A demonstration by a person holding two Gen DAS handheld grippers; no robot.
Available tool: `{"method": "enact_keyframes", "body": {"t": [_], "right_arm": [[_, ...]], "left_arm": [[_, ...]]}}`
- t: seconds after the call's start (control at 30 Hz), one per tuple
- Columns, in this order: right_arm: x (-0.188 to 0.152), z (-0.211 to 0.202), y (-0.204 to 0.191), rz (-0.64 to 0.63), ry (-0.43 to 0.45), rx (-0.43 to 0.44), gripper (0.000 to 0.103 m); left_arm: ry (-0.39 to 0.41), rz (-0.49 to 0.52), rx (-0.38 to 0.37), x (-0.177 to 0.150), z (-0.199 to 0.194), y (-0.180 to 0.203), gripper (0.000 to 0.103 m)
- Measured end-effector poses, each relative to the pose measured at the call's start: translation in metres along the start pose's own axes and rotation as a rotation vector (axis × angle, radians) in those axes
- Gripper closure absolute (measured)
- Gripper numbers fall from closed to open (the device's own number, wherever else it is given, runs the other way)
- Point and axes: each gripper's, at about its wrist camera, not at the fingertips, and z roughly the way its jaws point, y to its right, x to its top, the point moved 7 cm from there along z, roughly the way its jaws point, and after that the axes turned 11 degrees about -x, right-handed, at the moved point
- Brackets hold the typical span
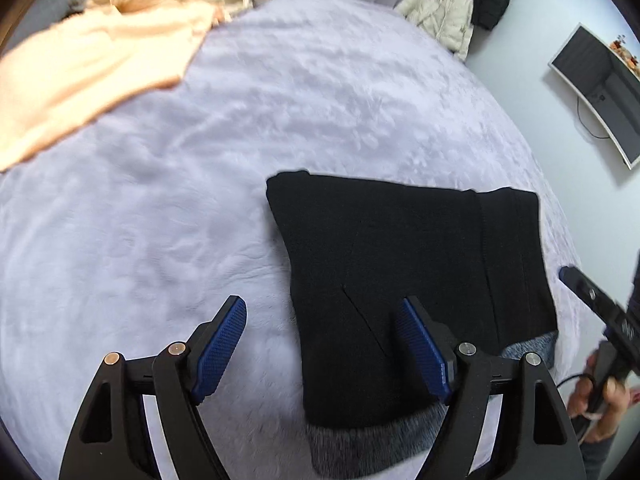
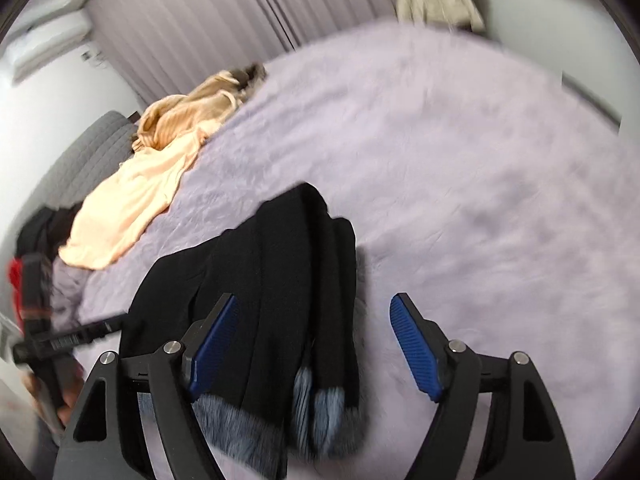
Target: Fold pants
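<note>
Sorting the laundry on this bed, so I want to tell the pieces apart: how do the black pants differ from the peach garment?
The pants are black with a grey fleecy lining showing at the near edge; the peach garment is pale and plain. The pants lie folded in a compact, flat block near both tools; the peach garment lies spread and rumpled at the far side. Both rest on the lilac bedspread, and neither is held.

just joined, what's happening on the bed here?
A person with a handheld gripper in each hand is folding black pants on a lavender bed cover. The pants lie folded into a compact stack, grey fleece lining showing at the near edge. Both the left gripper and right gripper are open above the pants, gripping nothing. A peach garment lies apart at the far side.
</note>
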Motion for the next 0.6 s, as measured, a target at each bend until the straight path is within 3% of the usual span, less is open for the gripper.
{"method": "enact_keyframes", "body": {"t": [0.13, 0.23, 0.3, 0.47, 0.53, 0.6], "right_arm": [[-0.039, -0.043, -0.054, -0.246, 0.058, 0.065, 0.021], [-0.066, -0.035, -0.076, -0.337, 0.026, 0.090, 0.021], [-0.071, -0.013, -0.070, -0.331, -0.025, 0.029, 0.021], [-0.075, 0.005, -0.053, -0.236, -0.092, 0.105, 0.021], [-0.065, -0.006, -0.052, -0.209, -0.097, 0.137, 0.021], [-0.046, -0.015, -0.051, -0.196, -0.048, 0.143, 0.021]], "left_arm": [[0.005, 0.105, -0.085, -0.015, -0.012, 0.033, 0.023], [-0.015, 0.195, -0.107, -0.022, 0.008, 0.060, 0.023], [-0.041, 0.224, -0.051, -0.028, 0.022, 0.062, 0.023], [-0.074, 0.299, 0.023, -0.046, 0.040, 0.059, 0.023], [-0.065, 0.309, 0.013, -0.041, 0.032, 0.064, 0.023], [-0.023, 0.290, -0.009, -0.022, 0.027, 0.062, 0.023]]}}
